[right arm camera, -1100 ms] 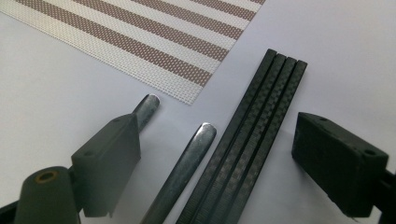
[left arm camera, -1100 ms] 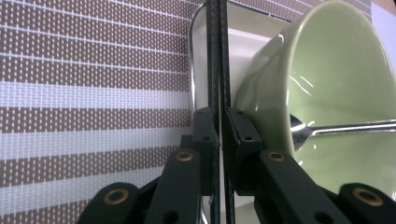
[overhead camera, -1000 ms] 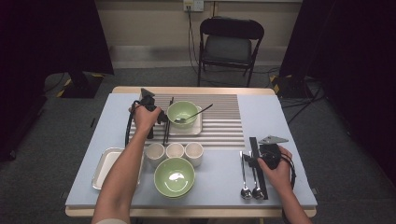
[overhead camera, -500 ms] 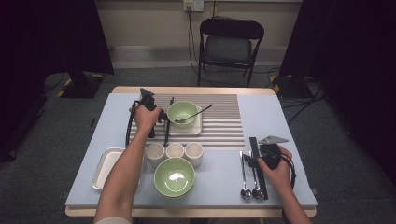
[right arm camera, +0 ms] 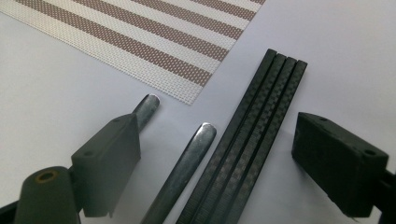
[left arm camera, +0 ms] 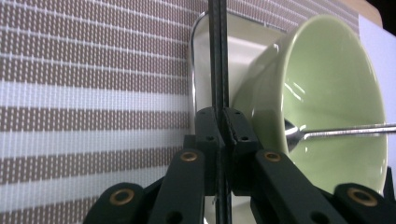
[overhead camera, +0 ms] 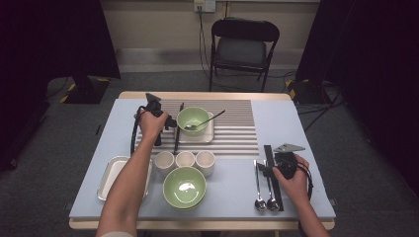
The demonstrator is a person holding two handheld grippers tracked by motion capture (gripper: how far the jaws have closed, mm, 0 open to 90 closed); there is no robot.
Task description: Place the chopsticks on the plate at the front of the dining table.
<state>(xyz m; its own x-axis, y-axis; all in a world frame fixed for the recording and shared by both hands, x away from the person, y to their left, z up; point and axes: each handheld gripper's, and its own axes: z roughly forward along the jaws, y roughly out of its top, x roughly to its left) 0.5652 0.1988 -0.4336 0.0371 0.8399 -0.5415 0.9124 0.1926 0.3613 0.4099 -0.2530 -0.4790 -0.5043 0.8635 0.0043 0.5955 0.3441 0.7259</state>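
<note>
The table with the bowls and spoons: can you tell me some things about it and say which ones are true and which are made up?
1. The left tongs are shut on black chopsticks. True.
2. The right tongs are squeezing a spoon. False: their jaws stand open over the spoon handles and the black chopsticks on the tablecloth, pressing on nothing.
3. A spoon rests in the green bowl on the striped mat. True.
4. Three small white cups stand in a row behind the near green bowl. True.
5. The metal tray at the left is full of spoons. False: no spoons lie in it; the two spoons lie near the right hand.
</note>
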